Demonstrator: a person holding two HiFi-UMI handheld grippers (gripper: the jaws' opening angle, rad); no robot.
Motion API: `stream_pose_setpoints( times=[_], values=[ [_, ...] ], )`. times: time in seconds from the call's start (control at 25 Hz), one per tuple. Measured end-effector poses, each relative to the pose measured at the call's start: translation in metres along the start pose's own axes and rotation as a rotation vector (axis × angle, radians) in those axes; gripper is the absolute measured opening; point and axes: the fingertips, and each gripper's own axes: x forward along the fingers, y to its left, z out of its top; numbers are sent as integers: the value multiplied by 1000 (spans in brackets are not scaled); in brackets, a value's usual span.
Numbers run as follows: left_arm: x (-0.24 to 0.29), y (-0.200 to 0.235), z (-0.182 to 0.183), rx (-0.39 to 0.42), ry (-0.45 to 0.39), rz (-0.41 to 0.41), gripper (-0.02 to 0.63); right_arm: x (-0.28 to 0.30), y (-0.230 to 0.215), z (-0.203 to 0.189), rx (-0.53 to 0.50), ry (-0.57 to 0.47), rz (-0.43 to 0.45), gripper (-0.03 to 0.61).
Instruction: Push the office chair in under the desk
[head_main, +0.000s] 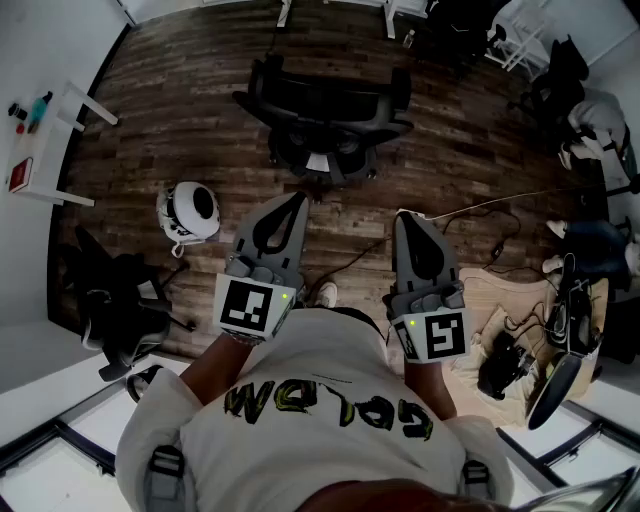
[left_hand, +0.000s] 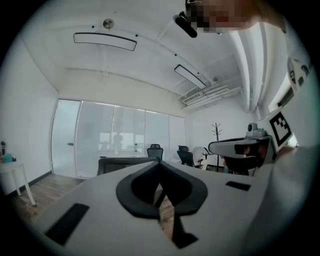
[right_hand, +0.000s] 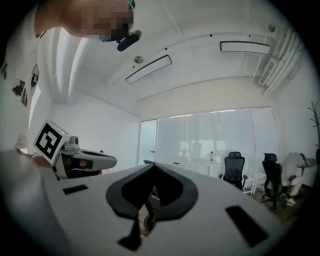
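A black office chair stands on the wood floor ahead of me, its back toward me. Both grippers are held in front of my chest and point at it, well short of touching. My left gripper is shut with nothing in it, and so is my right gripper. In the left gripper view the jaws meet at a point, with the chair's dark backrest just past them. The right gripper view shows its jaws closed too. A small white table stands at the far left.
A white round object lies on the floor left of my left gripper. Another black chair sits at lower left. Cables cross the floor to a beige mat with gear at right. More chairs crowd the upper right.
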Motion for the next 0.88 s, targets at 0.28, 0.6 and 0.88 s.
stream_pose_setpoints(
  times=[0.28,0.6,0.88],
  values=[
    [14,-21,-1,1,-24,12,11,-13,-24,-14,0,12,0,11],
    [32,-8,-8,10,4,39,11,5,-41,-26,9,19,15,11],
    [61,28,-16,17,5,44,11,48,-50,-38,3,42,14,12]
  ],
)
